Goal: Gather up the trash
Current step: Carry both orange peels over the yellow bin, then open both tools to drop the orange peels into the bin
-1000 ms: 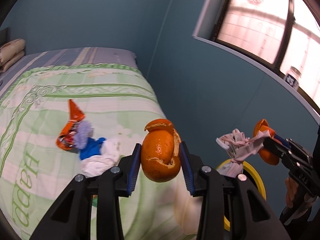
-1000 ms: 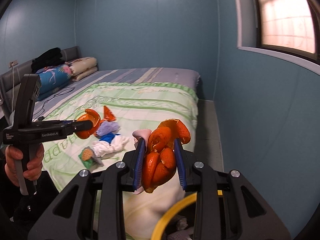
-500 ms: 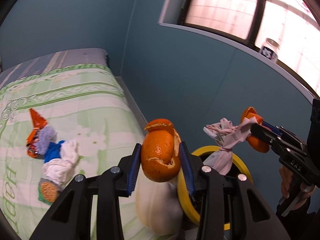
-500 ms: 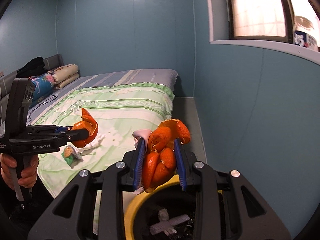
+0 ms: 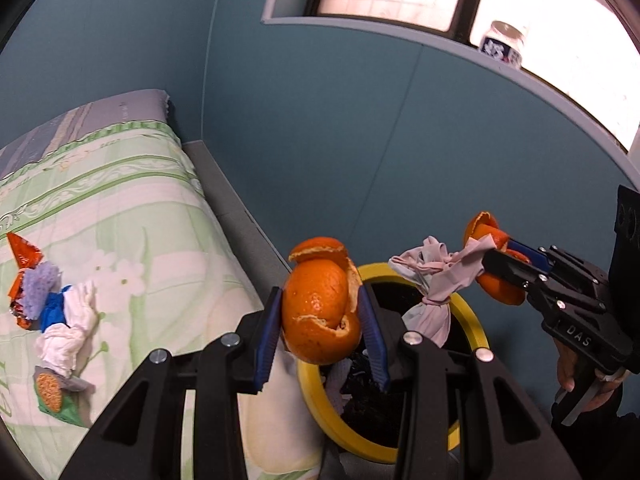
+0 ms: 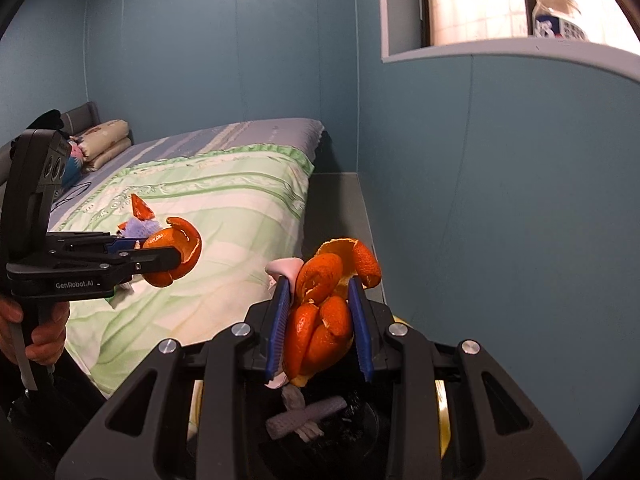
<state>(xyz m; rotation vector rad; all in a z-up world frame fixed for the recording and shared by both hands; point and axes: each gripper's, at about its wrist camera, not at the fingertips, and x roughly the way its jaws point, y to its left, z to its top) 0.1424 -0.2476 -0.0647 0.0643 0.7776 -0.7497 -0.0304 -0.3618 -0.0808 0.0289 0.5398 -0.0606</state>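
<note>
We grip an orange peel [image 5: 320, 316] in the left claw [image 5: 322, 334] and peel [image 6: 326, 312] plus a rag [image 5: 430, 280] in the right claw [image 6: 320, 326]. The yellow bin [image 5: 474, 324] sits directly below both, beside the bed [image 5: 132, 216]; the right looks nearer its middle.

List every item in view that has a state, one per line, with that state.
Left tongs: shut on an orange peel.
Right tongs: shut on orange peels and a pinkish knotted cloth.
Yellow-rimmed bin: open, black liner, scraps already inside.
Trash pile on the bed: not yet collected, wrappers and tissue bunched together.
Jar on the windowsill: upright.
</note>
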